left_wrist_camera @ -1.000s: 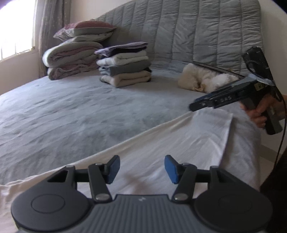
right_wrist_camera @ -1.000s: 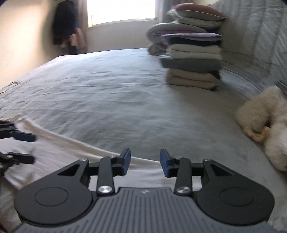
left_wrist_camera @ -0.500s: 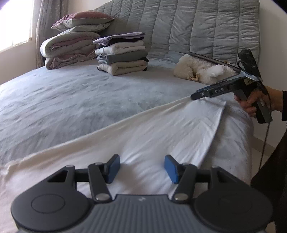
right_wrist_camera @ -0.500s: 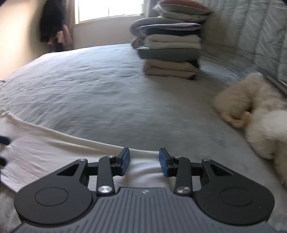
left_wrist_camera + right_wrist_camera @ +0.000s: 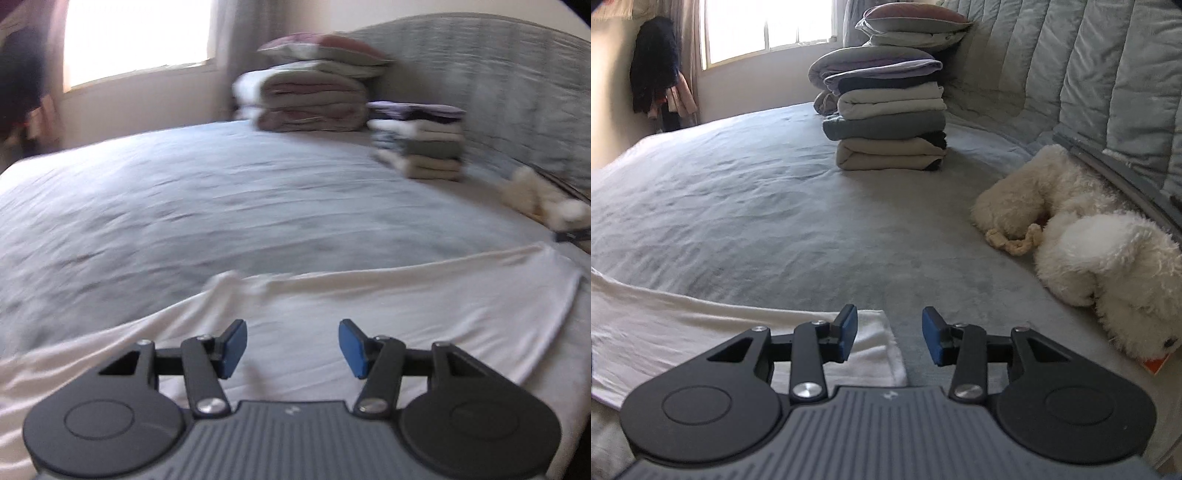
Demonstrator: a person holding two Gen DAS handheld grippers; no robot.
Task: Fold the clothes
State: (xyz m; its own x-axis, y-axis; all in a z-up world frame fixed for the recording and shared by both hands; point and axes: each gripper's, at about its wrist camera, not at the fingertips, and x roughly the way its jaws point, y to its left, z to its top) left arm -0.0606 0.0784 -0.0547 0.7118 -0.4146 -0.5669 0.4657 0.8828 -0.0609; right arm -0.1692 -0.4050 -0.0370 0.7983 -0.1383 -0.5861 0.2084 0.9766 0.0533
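Observation:
A cream-white garment [image 5: 369, 314] lies flat along the near edge of the grey bed [image 5: 184, 206]. My left gripper [image 5: 291, 349] hovers open just above its middle, nothing between the blue pads. The right wrist view shows the garment's right end [image 5: 701, 325] under my right gripper [image 5: 889, 336], which is open and sits over the cloth's corner. The left pad is above cloth, the right pad above bare bedcover. The tip of the right gripper [image 5: 570, 235] peeks in at the far right of the blurred left wrist view.
A stack of folded clothes [image 5: 890, 122] stands near the quilted headboard [image 5: 1089, 74], with folded blankets and pillows [image 5: 314, 96] behind it. A fluffy white plush [image 5: 1089, 240] lies at the right. Dark clothes hang by the window [image 5: 653, 74].
The left gripper swung leftward, so the view now faces the window and the hand holding the right gripper has left it. The right gripper moved right to the garment's corner.

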